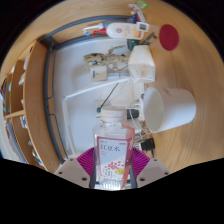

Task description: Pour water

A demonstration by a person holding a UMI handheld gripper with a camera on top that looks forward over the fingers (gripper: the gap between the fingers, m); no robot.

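Observation:
A clear plastic bottle [113, 150] with a white, pink and red label stands upright between the fingers of my gripper [113, 166]. Both magenta pads [84, 160] press against its sides, so the gripper is shut on it. The bottle's cap end points ahead toward a white cup [170, 107] that lies tilted on the wooden table, just beyond the bottle and to its right. The bottle's lower part is hidden between the fingers.
A white tray-like surface [75, 85] lies ahead on the wooden table [185, 150]. A white carton [141, 66] stands beyond the cup. A red round lid [169, 37], a paper roll [120, 30] and small items lie farther back. A wooden shelf [30, 95] stands to the left.

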